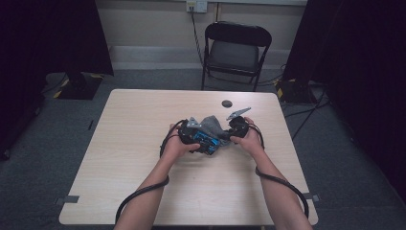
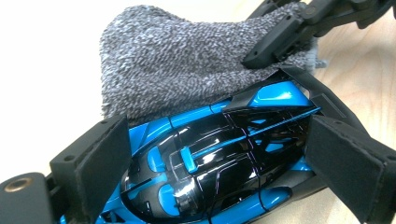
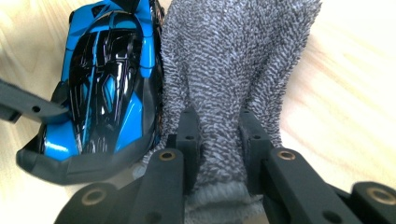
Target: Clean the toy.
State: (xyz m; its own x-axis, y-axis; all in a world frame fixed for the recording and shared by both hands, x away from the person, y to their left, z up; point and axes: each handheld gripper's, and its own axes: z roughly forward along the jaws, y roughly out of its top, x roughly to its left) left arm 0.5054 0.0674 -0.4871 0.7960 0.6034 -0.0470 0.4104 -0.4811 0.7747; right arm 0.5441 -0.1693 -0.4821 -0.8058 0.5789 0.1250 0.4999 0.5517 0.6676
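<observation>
A glossy blue and black toy car [image 2: 210, 163] lies between the pads of my left gripper [image 2: 219, 154], which is shut on its sides. A fuzzy grey cloth [image 3: 233, 60] is pinched in my right gripper [image 3: 218, 126], and it drapes along the side of the car [image 3: 107, 84]. In the high view both hands meet at the middle of the table, the left gripper [image 1: 201, 141] on the car [image 1: 207, 143] and the right gripper [image 1: 226, 134] on the cloth [image 1: 213, 125]. Part of the car is hidden under the cloth.
The light wooden table [image 1: 143, 182] holds a small dark round object [image 1: 226, 103] behind the hands. A black folding chair [image 1: 234, 52] stands beyond the far edge. Cables trail from both grippers along the forearms.
</observation>
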